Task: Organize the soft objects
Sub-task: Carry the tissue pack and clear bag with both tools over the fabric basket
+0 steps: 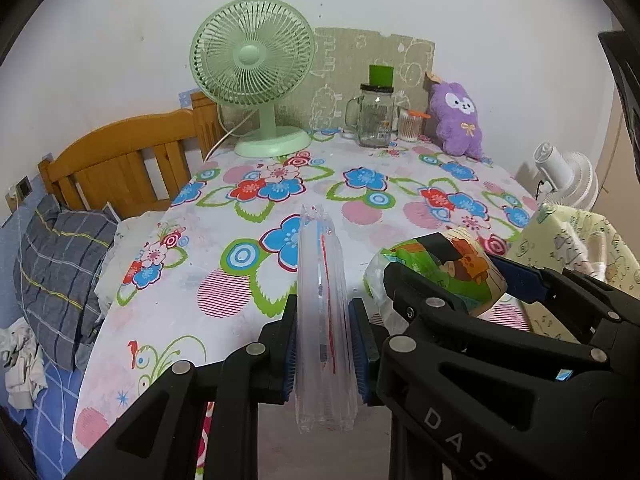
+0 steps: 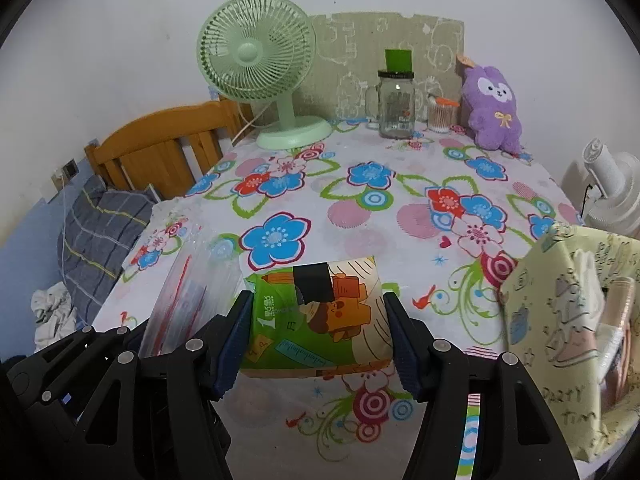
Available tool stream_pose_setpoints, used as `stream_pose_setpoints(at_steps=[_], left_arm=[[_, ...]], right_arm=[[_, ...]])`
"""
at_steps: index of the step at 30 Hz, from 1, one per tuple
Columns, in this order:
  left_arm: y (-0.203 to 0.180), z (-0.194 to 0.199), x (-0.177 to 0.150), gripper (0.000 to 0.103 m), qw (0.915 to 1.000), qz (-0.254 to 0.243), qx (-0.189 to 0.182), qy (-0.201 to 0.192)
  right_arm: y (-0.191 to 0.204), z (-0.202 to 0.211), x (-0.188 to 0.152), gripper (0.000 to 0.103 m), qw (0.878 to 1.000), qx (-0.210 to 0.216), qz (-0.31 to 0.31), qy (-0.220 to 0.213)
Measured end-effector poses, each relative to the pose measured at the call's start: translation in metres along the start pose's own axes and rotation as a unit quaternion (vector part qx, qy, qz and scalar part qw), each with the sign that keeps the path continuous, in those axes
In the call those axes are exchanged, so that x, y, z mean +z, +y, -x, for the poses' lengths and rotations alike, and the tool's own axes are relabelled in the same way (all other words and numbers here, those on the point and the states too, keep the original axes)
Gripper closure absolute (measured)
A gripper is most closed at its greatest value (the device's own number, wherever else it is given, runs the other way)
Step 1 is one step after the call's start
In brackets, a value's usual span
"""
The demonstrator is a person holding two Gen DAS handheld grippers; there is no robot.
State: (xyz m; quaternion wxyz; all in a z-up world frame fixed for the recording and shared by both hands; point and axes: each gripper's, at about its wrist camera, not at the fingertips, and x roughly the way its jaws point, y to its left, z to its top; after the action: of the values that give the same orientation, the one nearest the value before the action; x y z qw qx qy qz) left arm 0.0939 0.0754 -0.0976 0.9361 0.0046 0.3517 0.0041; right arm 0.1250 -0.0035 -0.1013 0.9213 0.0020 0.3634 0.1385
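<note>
the left tool [image 1: 324, 350] was clenched on a clear zip bag [image 1: 322, 300], low centre of frame. the right tool [image 2: 316, 340] gripped a tissue pack [image 2: 320, 316] above the tabletop [image 2: 360, 200]. nothing looked bagged yet; the purple plush [image 2: 492, 112] sat untouched, upper right.
</note>
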Motion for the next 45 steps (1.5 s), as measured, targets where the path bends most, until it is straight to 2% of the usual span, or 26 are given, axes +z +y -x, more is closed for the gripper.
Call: stream_pose_setpoints(at_steps=[16, 45], left_arm=[[-0.035, 0.042, 0.005, 0.08, 0.9993, -0.011, -0.007, -0.036], [-0.111, 0.061, 0.028, 0.081, 0.9963, -0.042, -0.027, -0.071]], right_arm=[[-0.023, 0.056, -0.002, 0.037, 0.999, -0.004, -0.003, -0.043], [-0.089, 0.107, 0.01, 0.037, 0.996, -0.036, -0.021, -0.083]])
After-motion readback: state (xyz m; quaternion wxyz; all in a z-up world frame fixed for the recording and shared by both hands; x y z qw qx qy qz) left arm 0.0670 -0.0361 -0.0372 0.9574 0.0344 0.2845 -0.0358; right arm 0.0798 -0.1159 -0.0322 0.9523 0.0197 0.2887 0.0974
